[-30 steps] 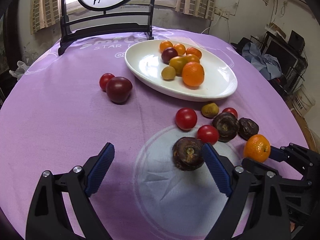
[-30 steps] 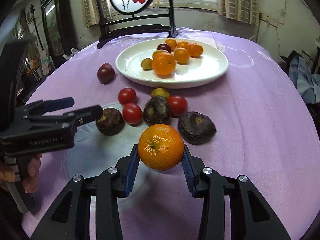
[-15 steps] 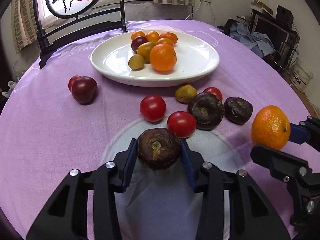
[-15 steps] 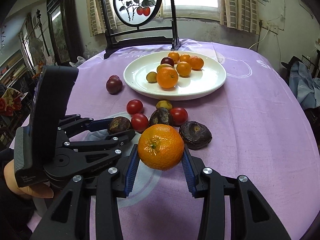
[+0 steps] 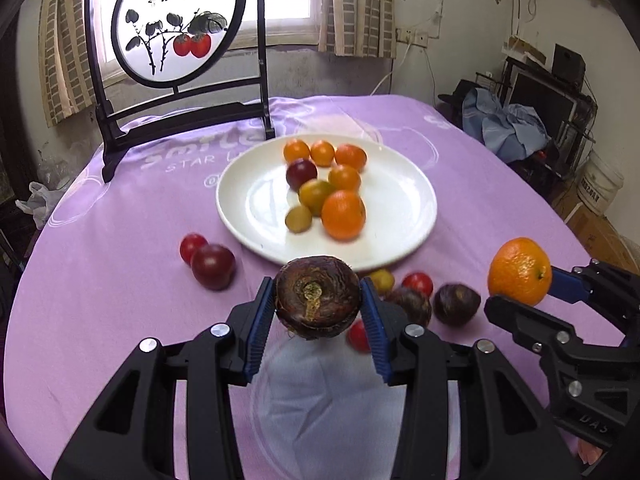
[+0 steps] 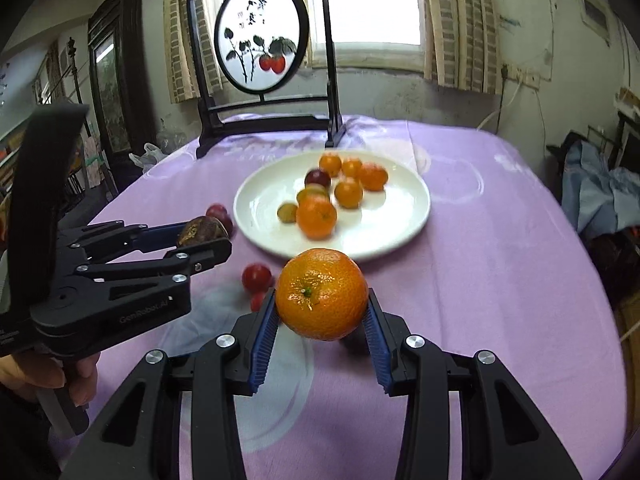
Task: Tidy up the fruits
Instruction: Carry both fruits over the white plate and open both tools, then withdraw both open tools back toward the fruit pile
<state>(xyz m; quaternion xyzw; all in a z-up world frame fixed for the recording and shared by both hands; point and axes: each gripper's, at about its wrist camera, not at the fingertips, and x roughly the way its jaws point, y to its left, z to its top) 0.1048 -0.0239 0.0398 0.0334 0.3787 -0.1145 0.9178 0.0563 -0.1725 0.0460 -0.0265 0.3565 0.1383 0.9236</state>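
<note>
My left gripper (image 5: 318,314) is shut on a dark brown wrinkled fruit (image 5: 318,298) and holds it above the purple cloth. My right gripper (image 6: 322,320) is shut on an orange (image 6: 322,294), also lifted; that orange (image 5: 519,271) shows at the right of the left wrist view. The white plate (image 5: 404,200) lies beyond both, with several oranges and small fruits on it. Loose on the cloth are a dark red tomato (image 5: 213,266), red tomatoes (image 5: 417,283) and two more dark brown fruits (image 5: 456,304).
A black-framed round painted screen (image 5: 176,40) stands at the table's far edge behind the plate. A hand (image 6: 52,376) holds the left gripper's handle at the lower left of the right wrist view. Clutter and shelves line the room's right side.
The left gripper closed on the dark brown fruit and lifted it off the cloth. The right gripper rose with its orange. Both views now tilt up toward the plate and screen.
</note>
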